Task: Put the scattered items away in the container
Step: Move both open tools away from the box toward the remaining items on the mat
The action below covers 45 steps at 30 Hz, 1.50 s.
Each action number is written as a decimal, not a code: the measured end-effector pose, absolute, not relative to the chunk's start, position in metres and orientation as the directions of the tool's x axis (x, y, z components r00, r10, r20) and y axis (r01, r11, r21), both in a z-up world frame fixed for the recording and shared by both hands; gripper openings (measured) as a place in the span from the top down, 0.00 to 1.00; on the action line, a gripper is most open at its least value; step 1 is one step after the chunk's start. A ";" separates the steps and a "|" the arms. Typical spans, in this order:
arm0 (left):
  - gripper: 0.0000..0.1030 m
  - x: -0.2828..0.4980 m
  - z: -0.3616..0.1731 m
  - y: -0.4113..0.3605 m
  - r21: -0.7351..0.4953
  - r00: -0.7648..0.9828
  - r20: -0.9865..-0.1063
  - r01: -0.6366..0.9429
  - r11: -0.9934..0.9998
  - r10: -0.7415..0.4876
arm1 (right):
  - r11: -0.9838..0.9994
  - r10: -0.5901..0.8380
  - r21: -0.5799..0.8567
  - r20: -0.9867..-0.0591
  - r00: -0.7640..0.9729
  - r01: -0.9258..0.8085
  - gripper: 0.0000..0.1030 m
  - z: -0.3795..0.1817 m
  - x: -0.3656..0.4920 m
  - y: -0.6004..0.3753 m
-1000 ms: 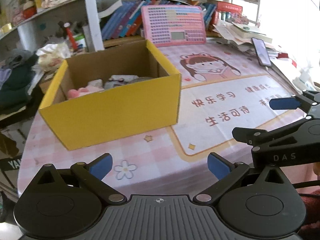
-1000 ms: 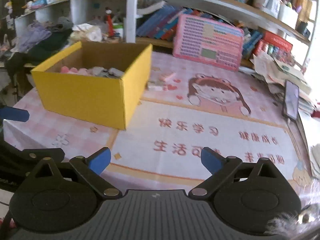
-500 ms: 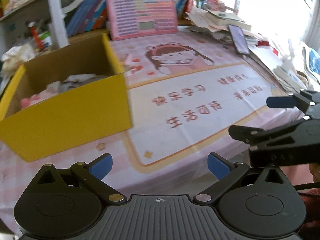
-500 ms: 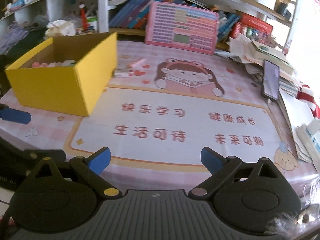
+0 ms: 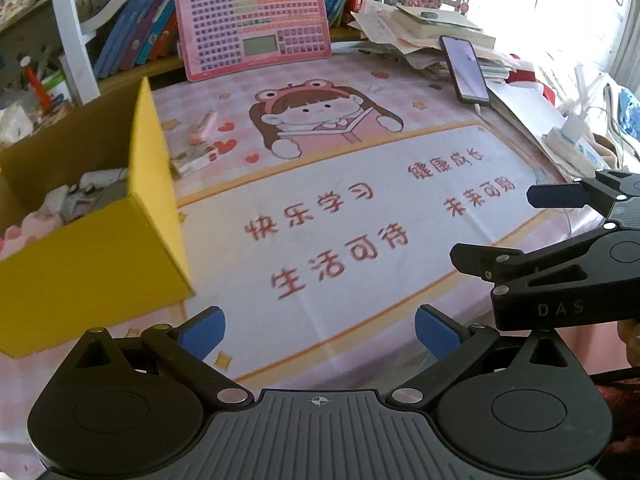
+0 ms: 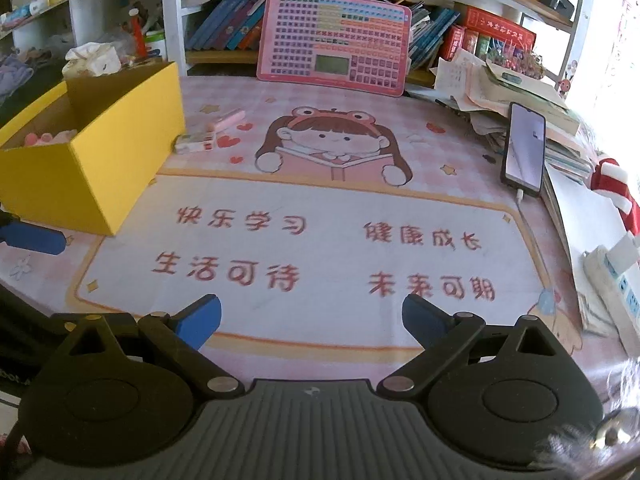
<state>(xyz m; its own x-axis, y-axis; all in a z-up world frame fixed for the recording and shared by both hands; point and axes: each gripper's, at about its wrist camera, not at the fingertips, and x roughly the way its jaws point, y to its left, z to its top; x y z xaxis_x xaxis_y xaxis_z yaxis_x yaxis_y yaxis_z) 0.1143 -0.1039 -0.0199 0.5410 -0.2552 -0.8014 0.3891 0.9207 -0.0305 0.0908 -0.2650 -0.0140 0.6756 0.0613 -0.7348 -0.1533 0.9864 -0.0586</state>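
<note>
Both the left gripper (image 5: pixel 320 330) and the right gripper (image 6: pixel 311 318) had their fingers wide apart and held nothing. The yellow box (image 6: pixel 96 160) stood at the left of the table (image 6: pixel 320 240). Two small packets (image 6: pixel 196 142) lay just beside its right wall.

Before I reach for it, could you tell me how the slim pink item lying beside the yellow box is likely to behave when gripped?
The slim pink item looks straight-edged, so probably stiff rather than floppy. It seems small and thin, likely light. It lies flat on the smooth table mat, so it may slide if nudged; a grip across its narrow width seems safest. Both the right tool and left tool are open.
</note>
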 end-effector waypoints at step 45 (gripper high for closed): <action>0.03 0.282 -0.033 -0.143 0.078 0.718 -0.672 -0.177 0.981 0.183 | 0.916 0.371 0.116 -0.610 0.700 -0.384 0.28 -0.013 0.277 -0.325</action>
<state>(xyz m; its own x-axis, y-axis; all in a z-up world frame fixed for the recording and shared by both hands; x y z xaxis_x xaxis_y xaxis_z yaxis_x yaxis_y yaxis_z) 0.2818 -0.1428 -0.0333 0.7179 0.1827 -0.6718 -0.1770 0.9811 0.0777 0.2772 -0.3249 -0.0130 0.6998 0.3710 -0.6104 -0.3840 0.9160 0.1164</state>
